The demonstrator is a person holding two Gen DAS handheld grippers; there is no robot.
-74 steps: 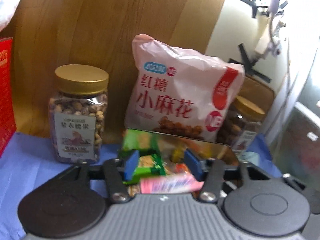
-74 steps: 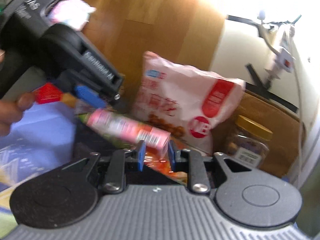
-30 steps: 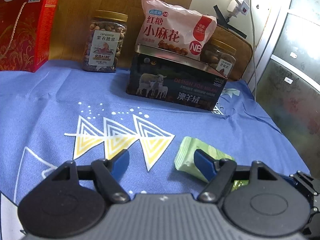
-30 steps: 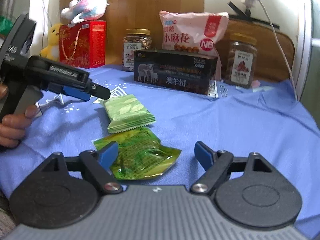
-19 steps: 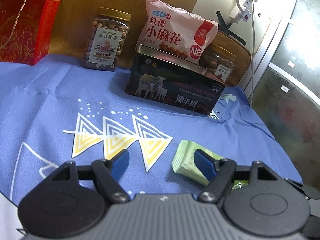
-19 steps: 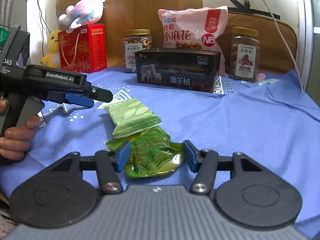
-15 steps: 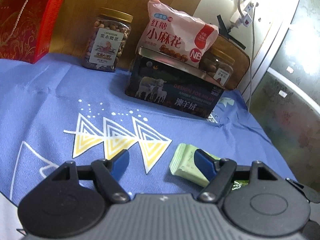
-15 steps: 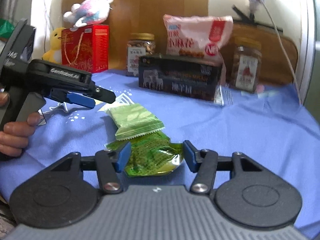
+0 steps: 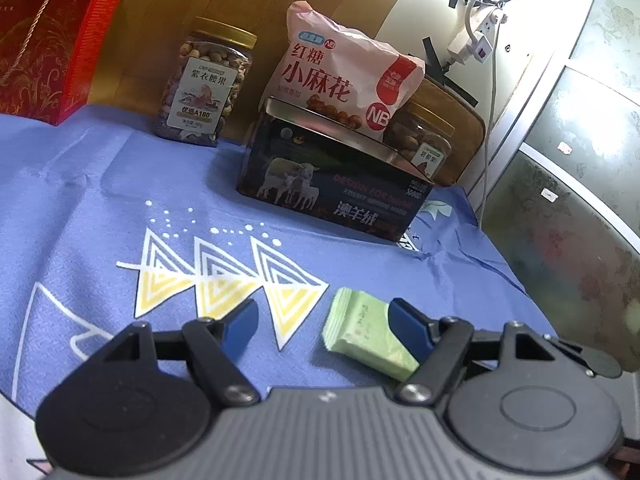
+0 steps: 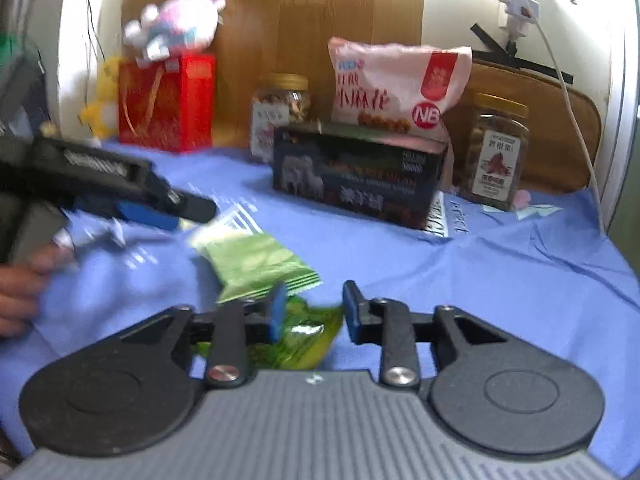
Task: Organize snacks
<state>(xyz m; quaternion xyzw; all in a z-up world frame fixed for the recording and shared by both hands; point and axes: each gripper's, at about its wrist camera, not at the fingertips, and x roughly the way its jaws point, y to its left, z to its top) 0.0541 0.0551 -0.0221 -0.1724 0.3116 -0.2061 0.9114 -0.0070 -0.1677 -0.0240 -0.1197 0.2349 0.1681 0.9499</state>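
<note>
My right gripper (image 10: 314,314) is closing on a shiny dark green snack packet (image 10: 308,336), which bunches up between its blue pads just above the blue cloth. A pale green packet (image 10: 256,264) lies flat right behind it. In the left wrist view that pale green packet (image 9: 360,332) lies by the right finger of my left gripper (image 9: 324,324), which is open and holds nothing. From the right wrist view, the left gripper (image 10: 180,210) hovers at the left, just beyond the pale packet. The dark tin box (image 9: 332,188) stands at the back, its top open.
Behind the tin leans a pink snack bag (image 9: 348,76), with a nut jar (image 9: 204,84) on its left and another jar (image 10: 496,152) on its right. A red gift box (image 10: 168,100) and plush toys stand far left. A person's hand (image 10: 20,288) holds the left gripper.
The right jaws have narrowed from wide apart onto the dark green packet, which has crumpled and lifted a little. The left gripper has stayed open over the cloth near the pale packet.
</note>
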